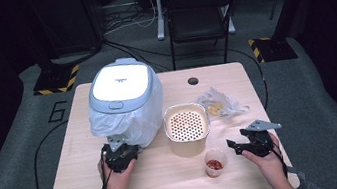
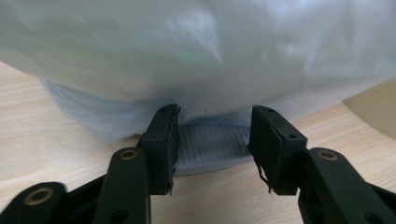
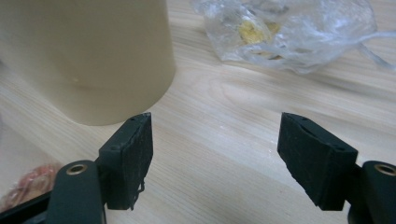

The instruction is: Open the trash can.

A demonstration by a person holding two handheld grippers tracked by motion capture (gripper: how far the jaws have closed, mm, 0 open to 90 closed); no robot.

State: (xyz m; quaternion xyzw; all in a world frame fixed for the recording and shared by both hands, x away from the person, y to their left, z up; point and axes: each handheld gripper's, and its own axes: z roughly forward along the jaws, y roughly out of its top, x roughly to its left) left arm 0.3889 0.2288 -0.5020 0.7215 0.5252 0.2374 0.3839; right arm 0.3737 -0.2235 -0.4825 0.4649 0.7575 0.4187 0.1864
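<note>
A: Left tool status?

B: Sitting at the front base of the white appliance, the one wrapped in a clear plastic bag. In the left gripper view its jaws are closed in on a ribbed grey tab sticking out at the bottom of the appliance, one pad on each side. As tight as they go, so clamped on the tab.

A: And where's the appliance?

B: Back-left part of the bench, lid down, bag hanging over its lower half. Left hand is right behind the tool.

A: Right tool?

B: Jaws apart, nothing between them. Right gripper view has bare wood between the pads. It's low over the front-right of the bench, pointing left towards the cup.

A: What's near it?

B: Small clear cup with red contents just to its left, apart from it. Beige perforated pot stands behind the cup, beside the appliance. Crumpled plastic wrap with something yellow inside lies behind the pot's right side.

A: Any contact on the right?

B: None visible.
</note>
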